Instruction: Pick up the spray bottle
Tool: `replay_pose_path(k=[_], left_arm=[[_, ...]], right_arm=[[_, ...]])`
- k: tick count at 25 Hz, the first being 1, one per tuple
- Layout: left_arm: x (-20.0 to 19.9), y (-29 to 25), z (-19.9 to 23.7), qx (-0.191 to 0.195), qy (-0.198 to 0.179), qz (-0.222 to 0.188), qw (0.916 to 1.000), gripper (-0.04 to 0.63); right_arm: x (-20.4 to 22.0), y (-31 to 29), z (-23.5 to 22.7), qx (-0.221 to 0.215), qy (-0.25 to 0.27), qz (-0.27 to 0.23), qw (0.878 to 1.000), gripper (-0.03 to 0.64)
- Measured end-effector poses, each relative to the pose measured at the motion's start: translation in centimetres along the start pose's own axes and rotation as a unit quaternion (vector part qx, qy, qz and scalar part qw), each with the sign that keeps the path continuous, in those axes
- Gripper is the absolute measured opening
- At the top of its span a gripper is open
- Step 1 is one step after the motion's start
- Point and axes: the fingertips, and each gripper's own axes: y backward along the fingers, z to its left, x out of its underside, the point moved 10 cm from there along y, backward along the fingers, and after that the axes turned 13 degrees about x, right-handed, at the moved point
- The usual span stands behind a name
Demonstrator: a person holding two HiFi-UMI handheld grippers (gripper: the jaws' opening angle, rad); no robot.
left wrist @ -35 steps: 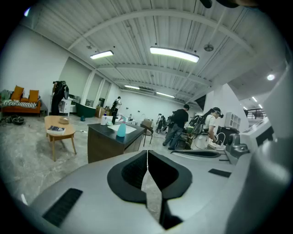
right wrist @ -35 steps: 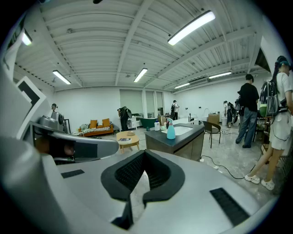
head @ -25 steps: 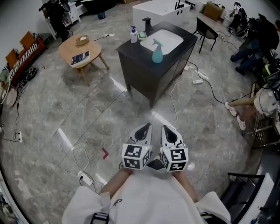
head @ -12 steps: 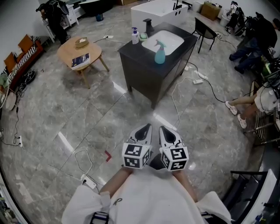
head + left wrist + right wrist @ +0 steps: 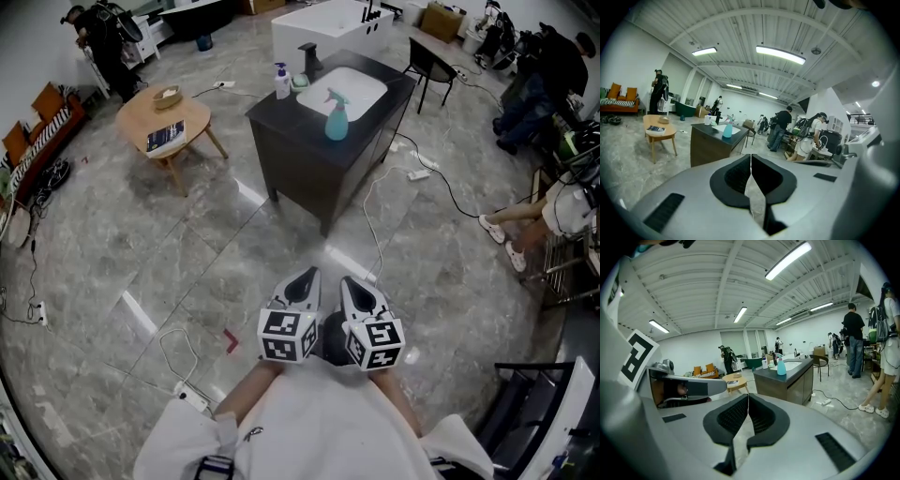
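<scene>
A teal spray bottle (image 5: 337, 115) stands upright on the dark vanity cabinet (image 5: 309, 159), beside its white sink basin (image 5: 343, 91). The bottle also shows far off in the left gripper view (image 5: 727, 130) and the right gripper view (image 5: 781, 366). Both grippers are held close to my body, side by side, far short of the cabinet. My left gripper (image 5: 307, 274) is shut with nothing between its jaws (image 5: 750, 157). My right gripper (image 5: 354, 277) is shut and empty too (image 5: 747, 398).
A white pump bottle (image 5: 281, 81) and a black tap (image 5: 310, 58) stand at the cabinet's back. A round wooden table (image 5: 161, 120) is at left. Cables and a power strip (image 5: 188, 397) lie on the grey floor. People stand at right (image 5: 854, 338); a black chair (image 5: 433, 64) is behind the cabinet.
The view has drifted slightly, so the cabinet and bottle sit a little higher and further left. Both grippers stay shut, close together in front of me.
</scene>
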Motion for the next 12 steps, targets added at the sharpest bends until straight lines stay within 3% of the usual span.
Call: replay_pose_path(k=[12], left_arm=[[-1.7,-6.4,1.6,-0.019,0.005,0.001,0.9998,0.029]], right_arm=[[-2.3,-6.2,-5.0,-0.018,0.006,-0.003,1.000,0.026]])
